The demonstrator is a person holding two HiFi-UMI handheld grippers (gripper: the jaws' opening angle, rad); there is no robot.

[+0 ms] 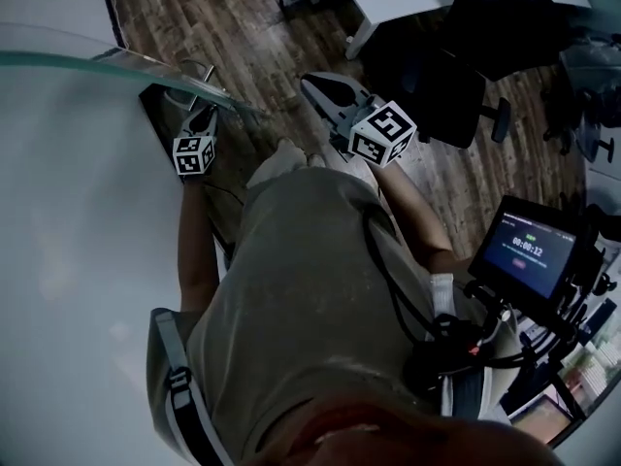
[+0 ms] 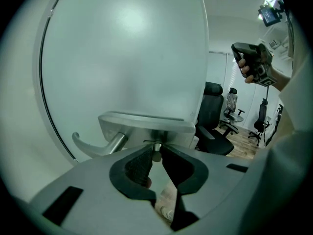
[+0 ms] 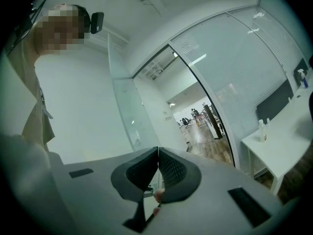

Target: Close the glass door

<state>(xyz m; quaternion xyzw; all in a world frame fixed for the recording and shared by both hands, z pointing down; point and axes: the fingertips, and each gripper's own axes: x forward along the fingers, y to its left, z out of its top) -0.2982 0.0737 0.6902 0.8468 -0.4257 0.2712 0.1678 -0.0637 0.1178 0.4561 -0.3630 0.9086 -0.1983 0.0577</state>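
Grey ribbed pads (image 2: 139, 166) of the left gripper (image 2: 156, 150) sit closest in its own view. Their tips are drawn in until they pinch a small metal stub (image 2: 157, 153) that hangs from the underside of the brushed lock housing (image 2: 146, 124). The pinch looks firm, though the stub is thin and smooth. Just left of that housing the lever handle (image 2: 95, 148) curves away, untouched. Both fittings are mounted on the glass door (image 2: 122, 58), a tall frosted pane that fills the left of the head view, its top edge crossing above the wooden floor (image 1: 243, 27). The right gripper (image 3: 158, 154) is held up to the right, apart from the door, its fingers pressed together with nothing between them, pointing out toward a glazed partition (image 3: 234, 72). Farther off stands a black office chair (image 2: 212, 126). By my reading the door is open and the closing swing is in hand, the left gripper leading the pane by its hardware. The next move calls for a steady pull along the door's arc toward its closed position, which I cannot place from here, without letting the narrow stub slip out of the pinch.
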